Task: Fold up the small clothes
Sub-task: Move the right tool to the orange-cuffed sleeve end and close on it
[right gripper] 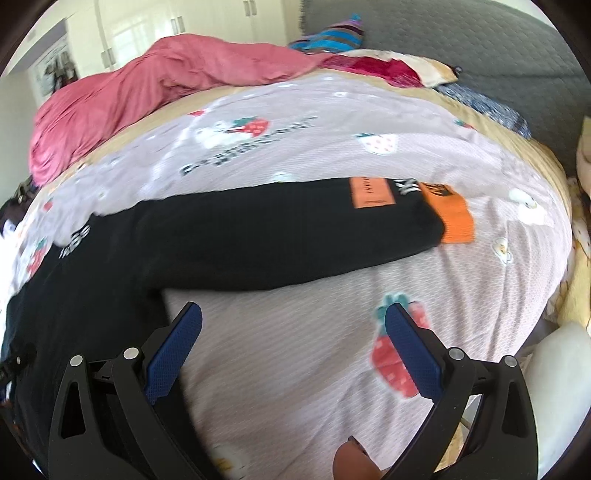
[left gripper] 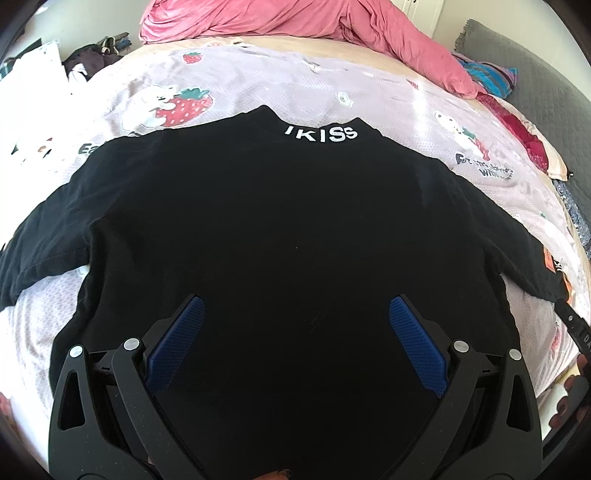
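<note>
A black long-sleeved top (left gripper: 288, 229) lies flat on the bed, collar with white "IKISS" lettering (left gripper: 321, 133) at the far side, sleeves spread left and right. My left gripper (left gripper: 295, 310) is open and empty above the lower middle of the top. In the right wrist view the top's right sleeve (right gripper: 258, 240) stretches to the right, with orange patches (right gripper: 371, 192) near the cuff. My right gripper (right gripper: 293, 317) is open and empty over the bedsheet, just below that sleeve and right of the top's body.
The bed has a pale strawberry-and-bear print sheet (left gripper: 258, 88). A crumpled pink duvet (left gripper: 295, 22) lies at the far side. A grey padded headboard (right gripper: 480, 48) and striped cloth (right gripper: 332, 37) are to the right. Dark clothes (left gripper: 96, 55) lie at the far left.
</note>
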Action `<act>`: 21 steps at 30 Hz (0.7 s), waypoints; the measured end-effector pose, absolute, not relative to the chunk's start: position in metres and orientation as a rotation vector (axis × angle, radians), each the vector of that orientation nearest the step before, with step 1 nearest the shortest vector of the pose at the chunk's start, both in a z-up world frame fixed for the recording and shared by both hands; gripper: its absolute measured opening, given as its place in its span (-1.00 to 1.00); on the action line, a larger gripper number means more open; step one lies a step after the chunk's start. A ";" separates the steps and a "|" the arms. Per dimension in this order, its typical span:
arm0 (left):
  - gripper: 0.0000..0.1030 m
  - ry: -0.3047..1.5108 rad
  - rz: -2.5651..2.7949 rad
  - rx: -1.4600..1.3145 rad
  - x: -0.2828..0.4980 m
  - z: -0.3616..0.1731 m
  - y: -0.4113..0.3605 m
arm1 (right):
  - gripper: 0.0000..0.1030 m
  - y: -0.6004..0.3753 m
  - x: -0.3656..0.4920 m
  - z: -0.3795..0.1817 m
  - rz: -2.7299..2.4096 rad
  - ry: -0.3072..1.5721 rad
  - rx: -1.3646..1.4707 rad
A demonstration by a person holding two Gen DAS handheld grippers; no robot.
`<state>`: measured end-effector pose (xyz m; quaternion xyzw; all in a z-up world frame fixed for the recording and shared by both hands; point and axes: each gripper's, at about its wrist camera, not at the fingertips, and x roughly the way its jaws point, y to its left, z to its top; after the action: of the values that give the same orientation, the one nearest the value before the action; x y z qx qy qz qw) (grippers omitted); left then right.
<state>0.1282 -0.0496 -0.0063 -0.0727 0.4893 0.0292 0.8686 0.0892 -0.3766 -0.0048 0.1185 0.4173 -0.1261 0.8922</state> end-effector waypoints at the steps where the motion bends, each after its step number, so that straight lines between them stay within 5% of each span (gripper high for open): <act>1: 0.83 1.025 0.057 -0.151 0.131 -0.007 -0.051 | 0.92 -0.382 0.091 -0.006 -0.273 0.867 0.258; 21: 0.83 1.048 0.003 -0.182 0.176 -0.014 -0.063 | 0.92 -0.493 0.120 -0.043 -0.380 0.842 0.670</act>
<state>0.1755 -0.0628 -0.0141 -0.0867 0.4997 0.0013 0.8618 0.1198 -0.4935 -0.0428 0.3173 0.3986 -0.1801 0.8414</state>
